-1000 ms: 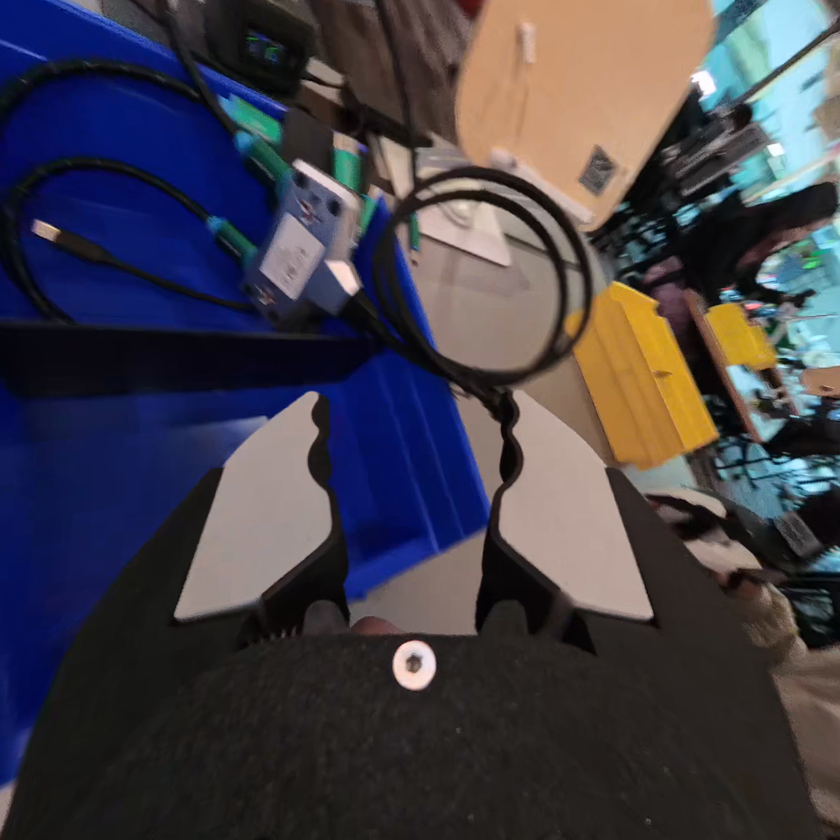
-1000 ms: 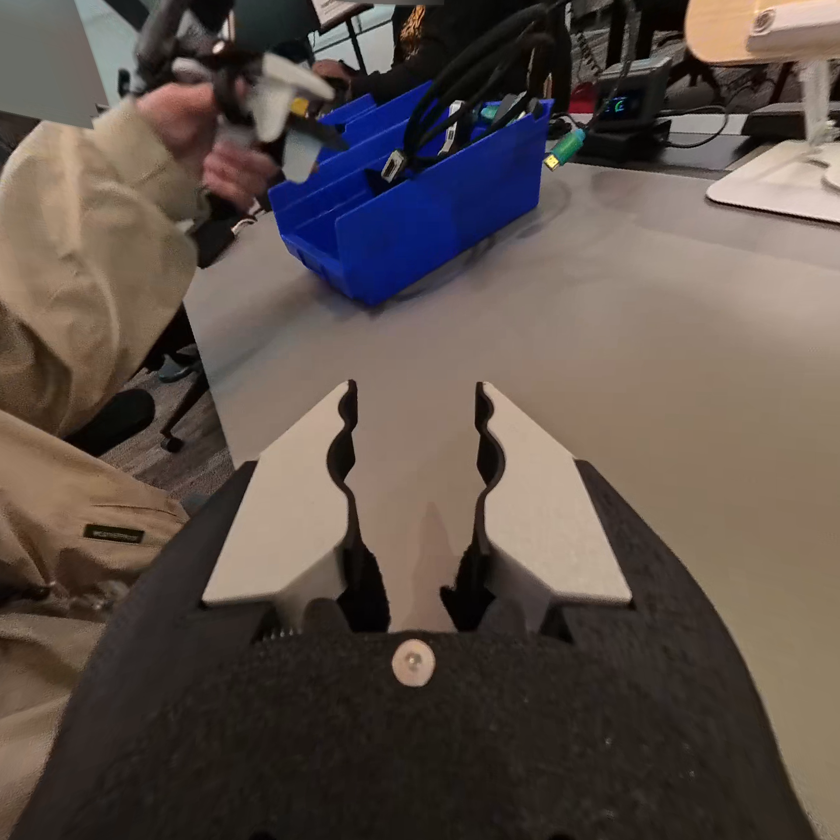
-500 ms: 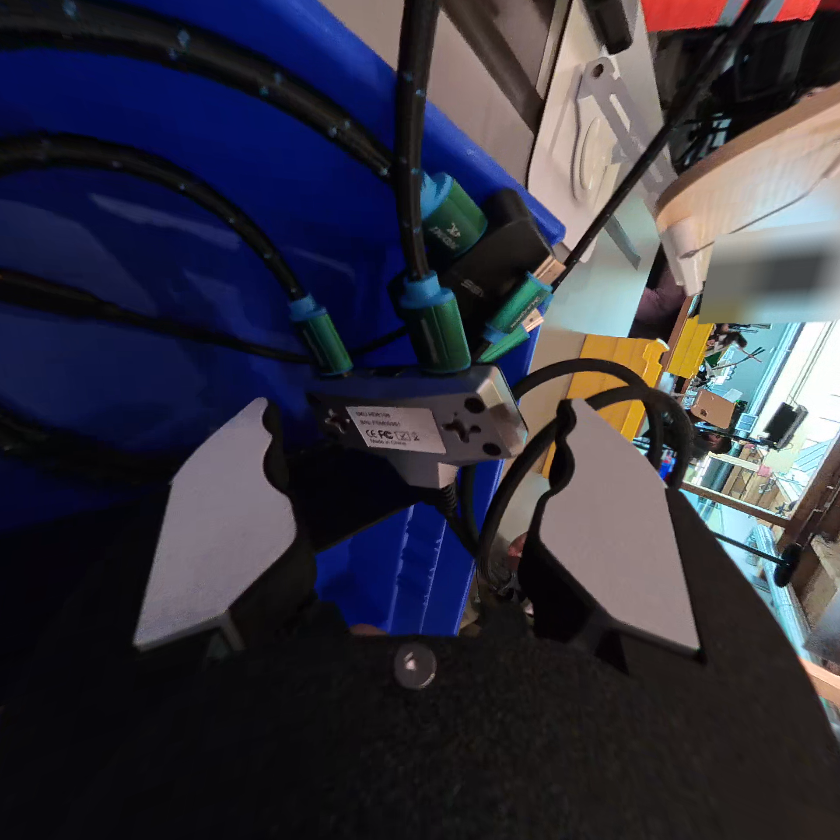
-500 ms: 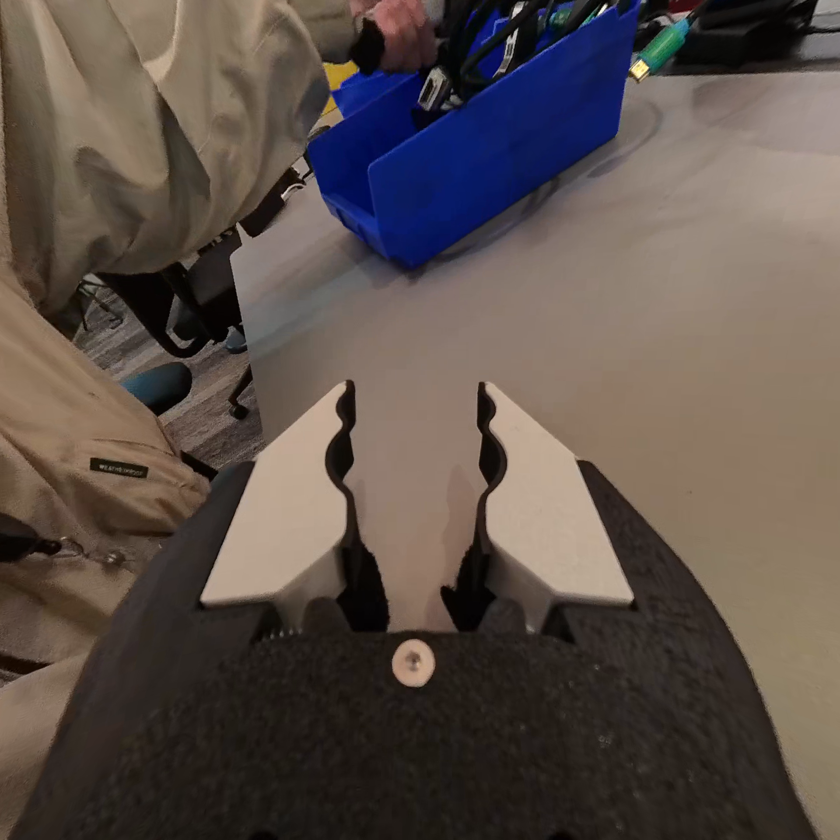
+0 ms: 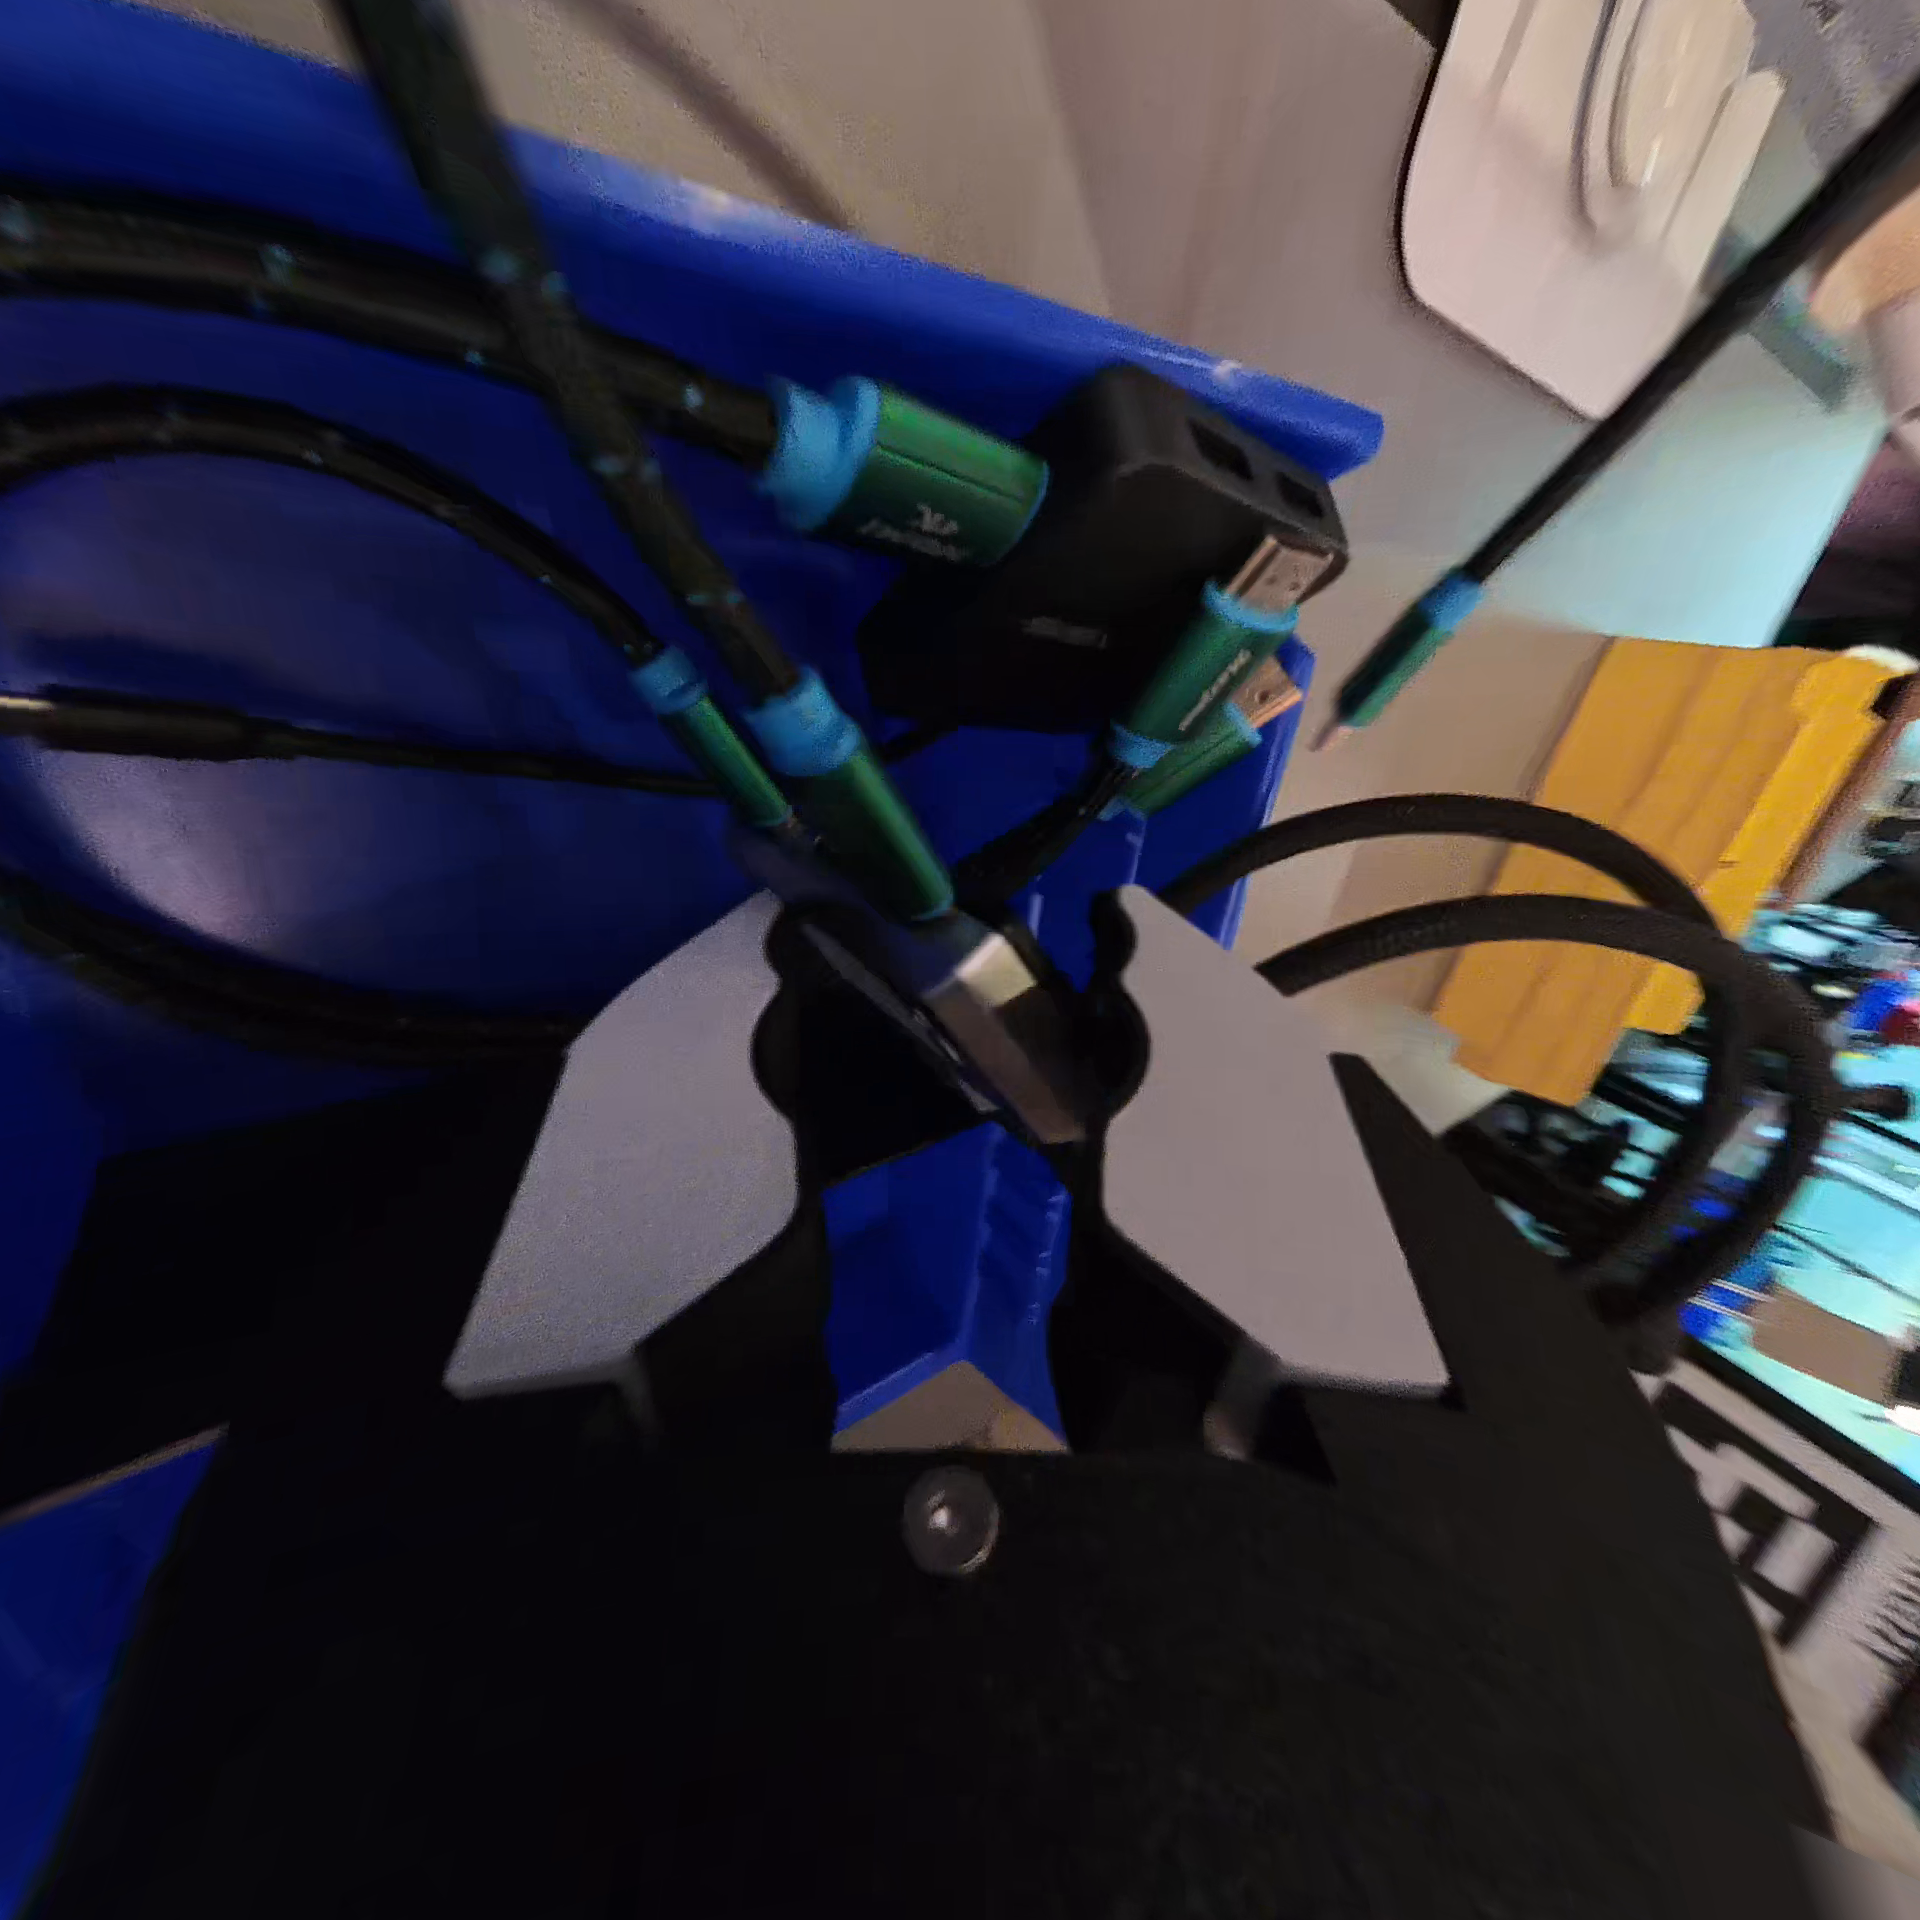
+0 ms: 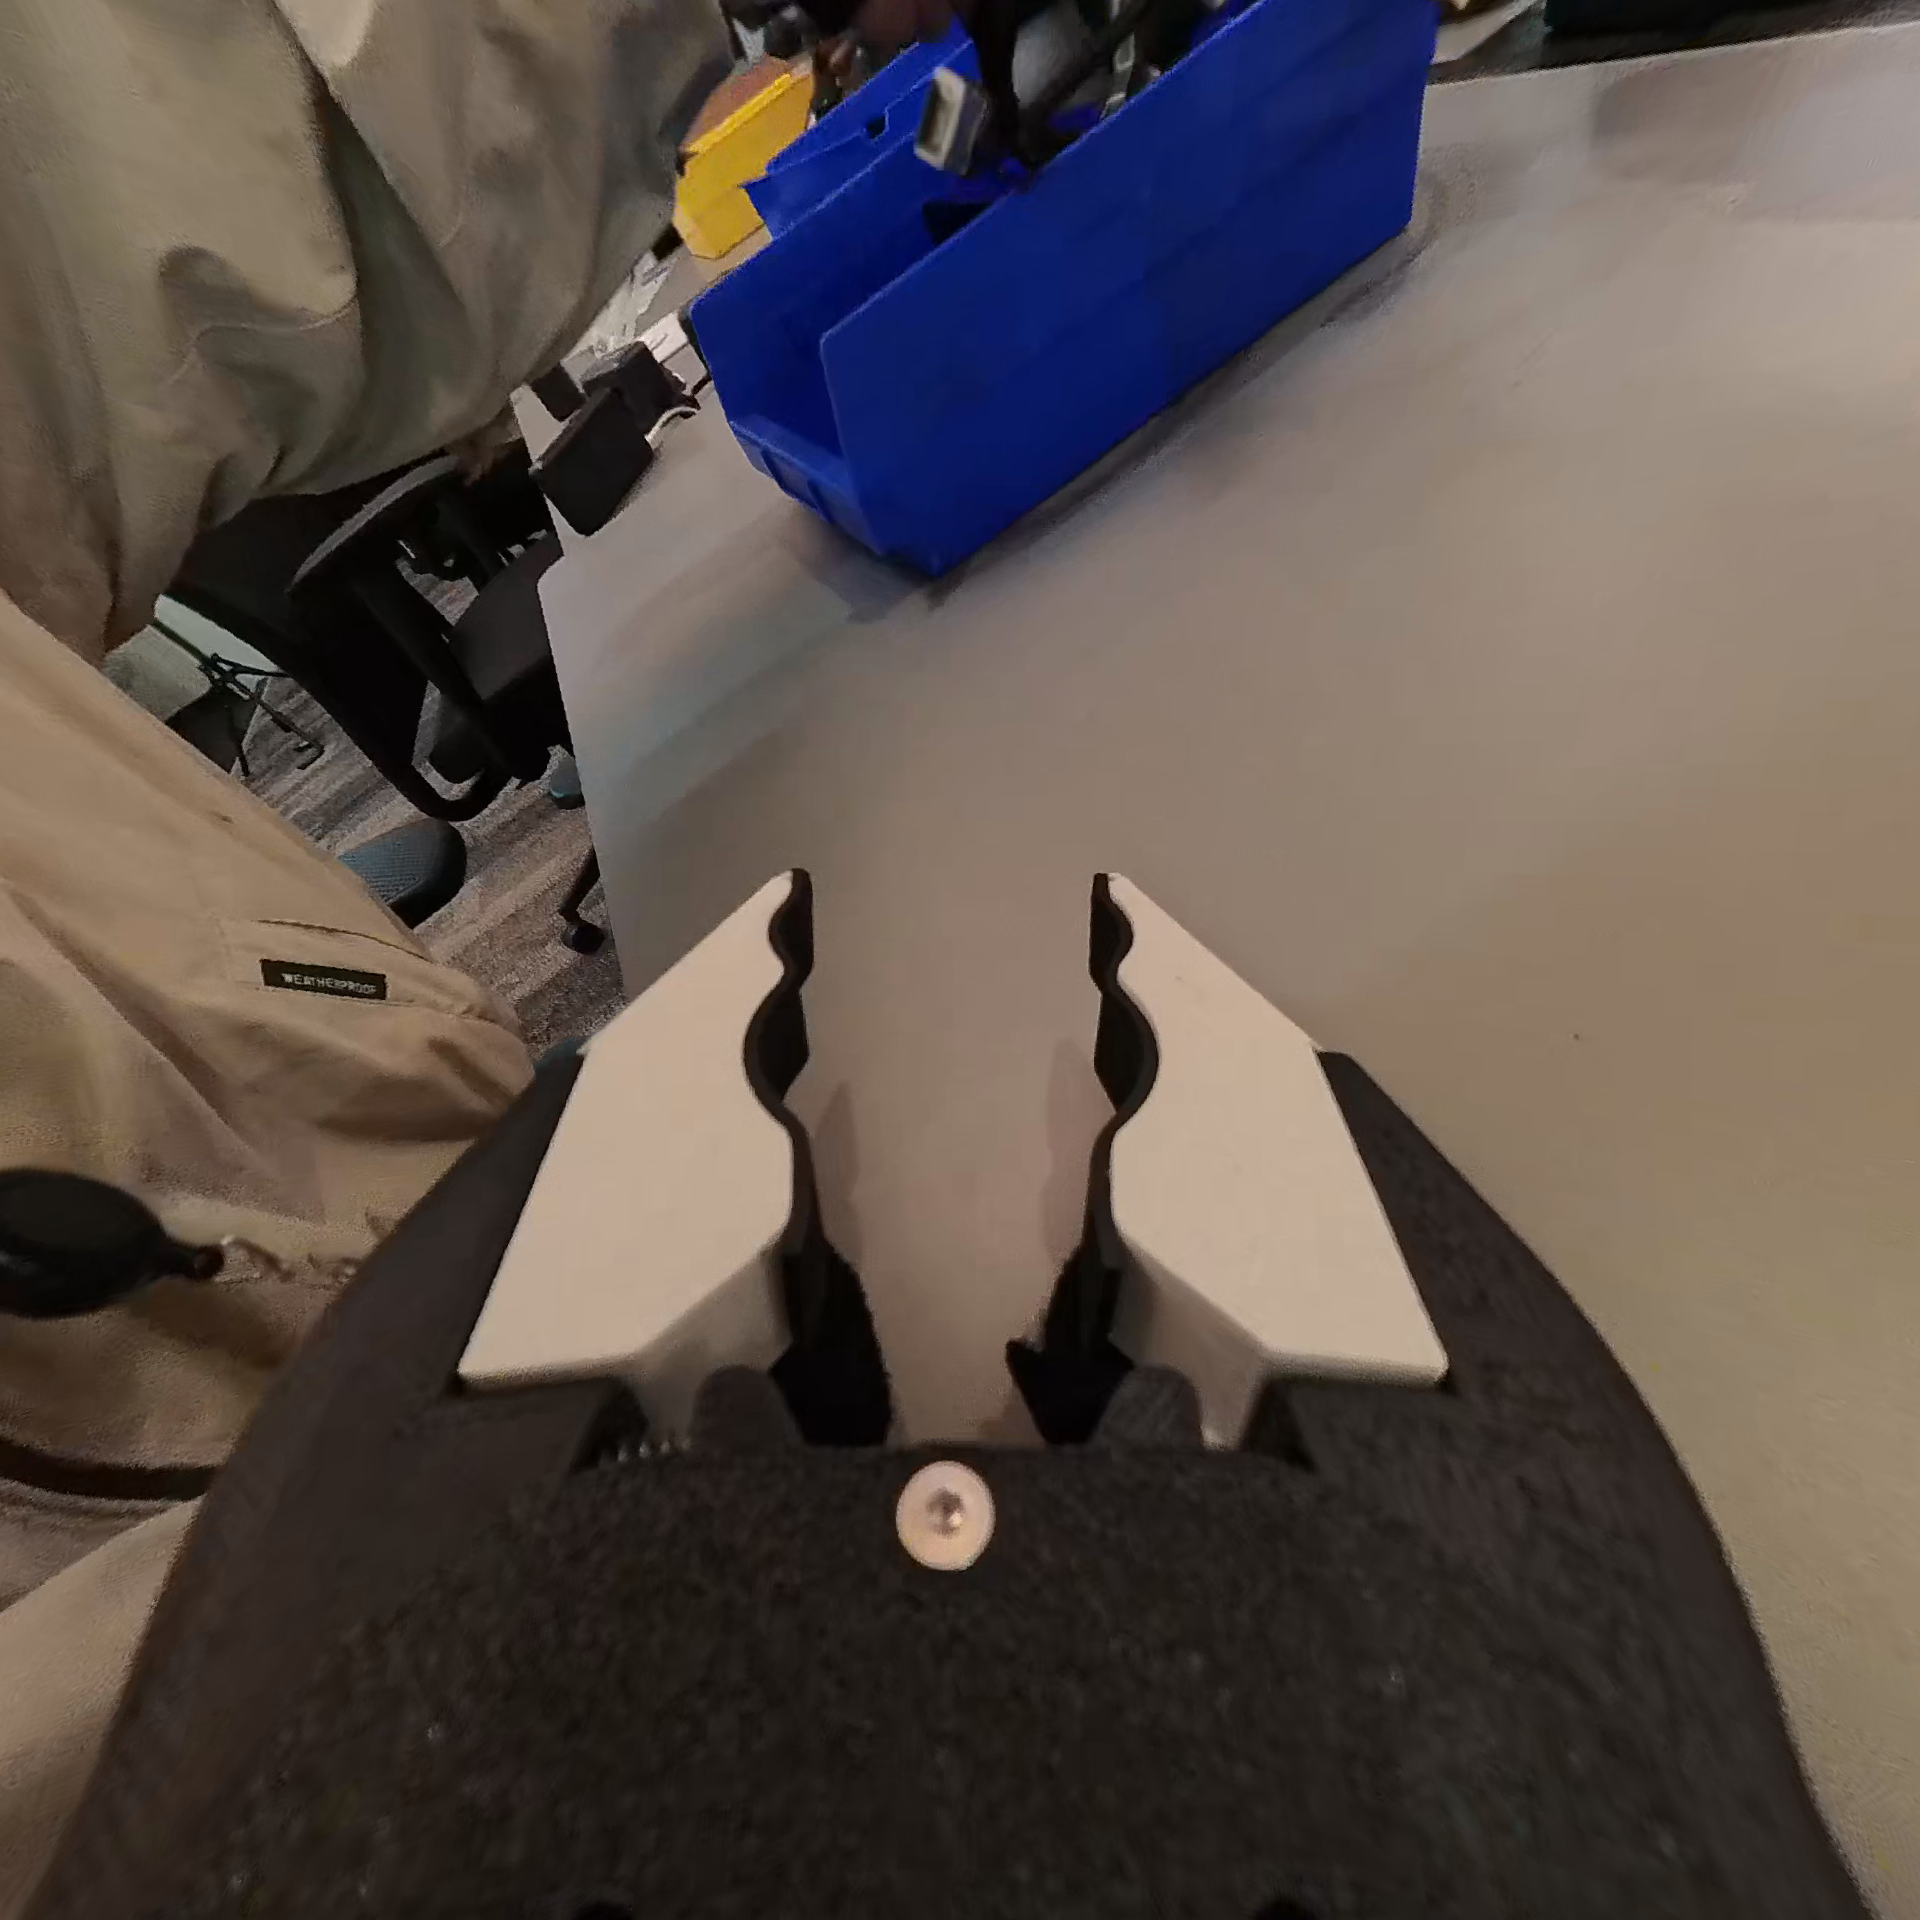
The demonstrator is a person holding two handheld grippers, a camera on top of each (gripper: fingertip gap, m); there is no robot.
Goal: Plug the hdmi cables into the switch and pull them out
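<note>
In the left wrist view my left gripper [image 5: 940, 914] reaches into a blue bin [image 5: 312, 582], its fingers closed around a small silver HDMI switch [image 5: 987, 997]. Two green HDMI plugs with blue collars [image 5: 862, 821] sit in the switch's far side. A black looped cable [image 5: 1558, 935] leaves its near end. A black adapter box [image 5: 1101, 540] with another green plug [image 5: 914, 488] lies behind, next to loose green plugs [image 5: 1205, 665]. My right gripper [image 6: 945, 894] is open and empty over the grey table [image 6: 1455, 727]. The bin [image 6: 1039, 343] and the switch [image 6: 951, 114] show far ahead of it.
A yellow bin [image 5: 1662, 831] stands beyond the blue one, and also shows in the right wrist view [image 6: 738, 177]. A white stand base [image 5: 1558, 187] lies on the table behind. A person's beige sleeve [image 6: 260, 260] and office chairs [image 6: 457, 623] are at the table's left edge. My right fingertips sit around 40 centimetres from my left ones.
My left gripper has moved down into the bin and its fingers have narrowed around the switch. My right gripper has stayed open and drifted slightly nearer the bin.
</note>
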